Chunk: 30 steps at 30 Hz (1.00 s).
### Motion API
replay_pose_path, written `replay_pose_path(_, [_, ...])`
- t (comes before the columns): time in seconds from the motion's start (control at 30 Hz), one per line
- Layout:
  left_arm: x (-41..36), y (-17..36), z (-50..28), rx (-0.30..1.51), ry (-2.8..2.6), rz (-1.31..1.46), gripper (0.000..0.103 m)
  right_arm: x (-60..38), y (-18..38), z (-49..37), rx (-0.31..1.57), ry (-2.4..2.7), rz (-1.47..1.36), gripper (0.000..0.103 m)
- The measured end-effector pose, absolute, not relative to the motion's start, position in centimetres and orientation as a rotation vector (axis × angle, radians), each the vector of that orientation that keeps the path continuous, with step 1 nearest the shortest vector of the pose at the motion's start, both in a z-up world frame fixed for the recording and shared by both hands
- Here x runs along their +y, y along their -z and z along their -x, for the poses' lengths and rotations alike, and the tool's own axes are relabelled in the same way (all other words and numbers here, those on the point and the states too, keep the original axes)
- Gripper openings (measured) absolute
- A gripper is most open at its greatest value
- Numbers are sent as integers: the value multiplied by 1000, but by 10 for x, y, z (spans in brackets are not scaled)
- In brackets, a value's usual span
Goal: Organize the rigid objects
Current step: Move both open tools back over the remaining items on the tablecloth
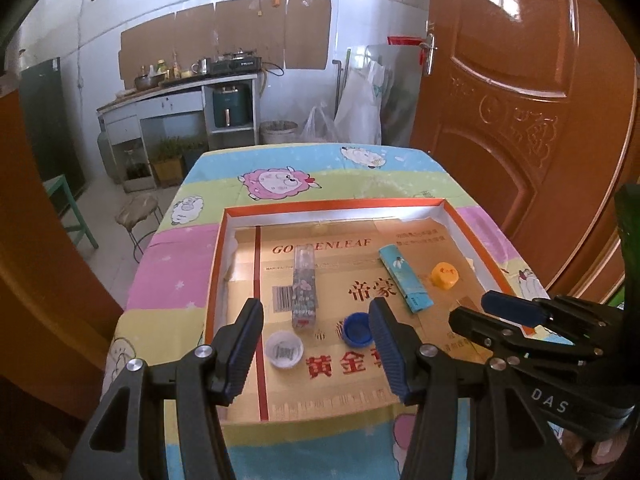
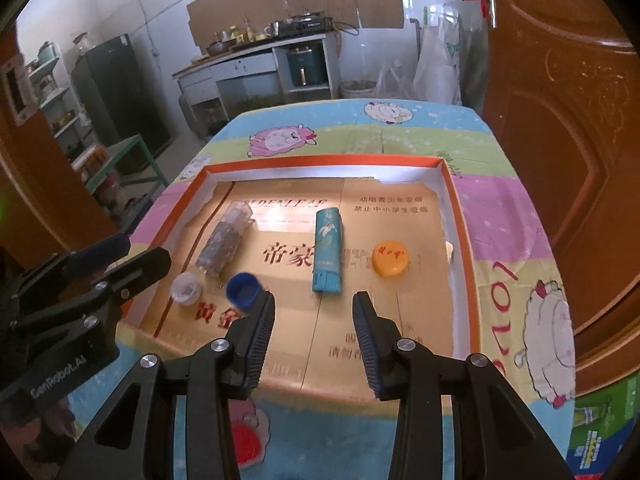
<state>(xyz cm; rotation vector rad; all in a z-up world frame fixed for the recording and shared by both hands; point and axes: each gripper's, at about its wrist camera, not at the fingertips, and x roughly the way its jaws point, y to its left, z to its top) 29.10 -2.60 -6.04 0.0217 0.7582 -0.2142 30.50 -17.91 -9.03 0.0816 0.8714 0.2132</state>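
Observation:
A shallow box tray with an orange rim point(image 1: 332, 205) point(image 2: 320, 159) lies on the table, lined with gold cardboard. In it are a clear flowered bottle point(image 1: 304, 292) point(image 2: 226, 240) lying flat, a teal tube point(image 1: 404, 276) point(image 2: 328, 250), a yellow cap point(image 1: 444, 274) point(image 2: 391, 258), a blue cap point(image 1: 357, 328) point(image 2: 242, 288) and a white cap point(image 1: 284, 350) point(image 2: 186, 287). My left gripper point(image 1: 316, 304) point(image 2: 140, 252) hovers open above the tray's near left part, holding nothing. My right gripper point(image 2: 314, 300) point(image 1: 476, 312) hangs open over the near middle, also holding nothing.
The table wears a pastel cloth with cartoon sheep point(image 1: 280, 182). A brown door point(image 1: 520, 100) stands close on the right. To the left on the floor are a round stool point(image 1: 138, 210) and a green frame point(image 2: 132, 160). A kitchen counter point(image 1: 180, 88) lines the back wall.

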Motion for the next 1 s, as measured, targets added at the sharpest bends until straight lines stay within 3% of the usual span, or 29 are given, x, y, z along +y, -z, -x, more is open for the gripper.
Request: replay_pose_path(1.0, [-12, 34, -179, 642, 232, -7, 55, -170, 64, -184, 784, -208, -61, 42])
